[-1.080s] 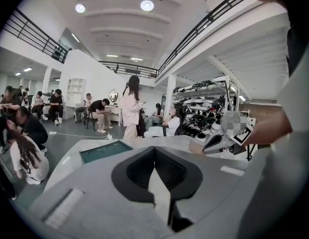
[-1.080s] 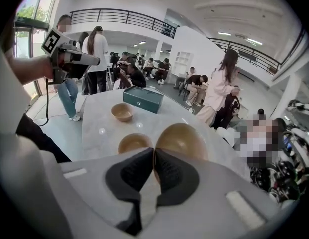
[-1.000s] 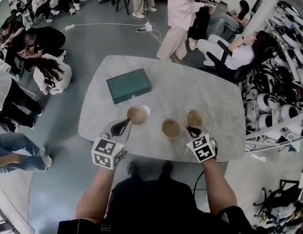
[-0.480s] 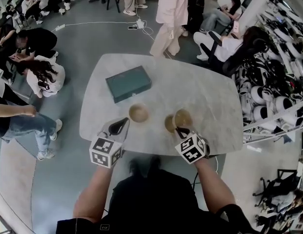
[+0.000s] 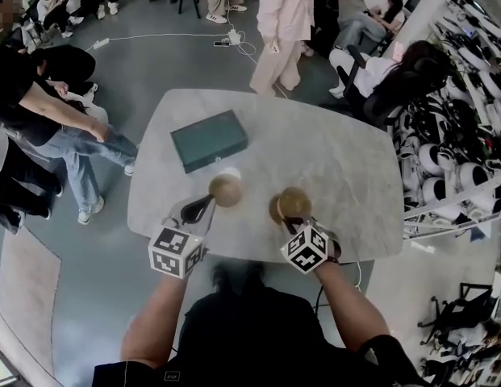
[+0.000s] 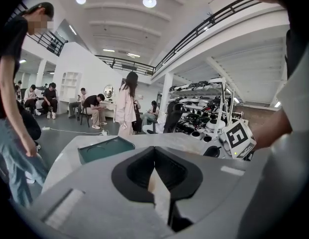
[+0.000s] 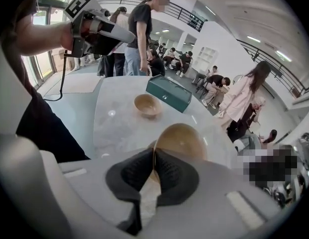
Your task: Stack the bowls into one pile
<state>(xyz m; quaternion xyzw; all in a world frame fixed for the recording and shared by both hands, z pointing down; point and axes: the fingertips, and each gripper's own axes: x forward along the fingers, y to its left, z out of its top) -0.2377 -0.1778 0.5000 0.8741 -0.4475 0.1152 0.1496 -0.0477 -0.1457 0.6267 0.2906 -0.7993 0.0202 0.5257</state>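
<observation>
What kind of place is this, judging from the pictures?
Probably a large open lab or workshop hall: racks of equipment beside the table, seated people, and a railed upper gallery.

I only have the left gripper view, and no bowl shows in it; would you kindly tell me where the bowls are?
Observer: One bowl stands on the table just beyond the left gripper, between it and the green box.
Operator: Thank you. Is the right gripper carrying anything?
Observer: Yes, the right gripper has its fingers shut on the rim of a second bowl.
Operator: And is there a third?
Observer: A third bowl sits under the held one, mostly covered; whether the two touch I cannot tell.
</observation>
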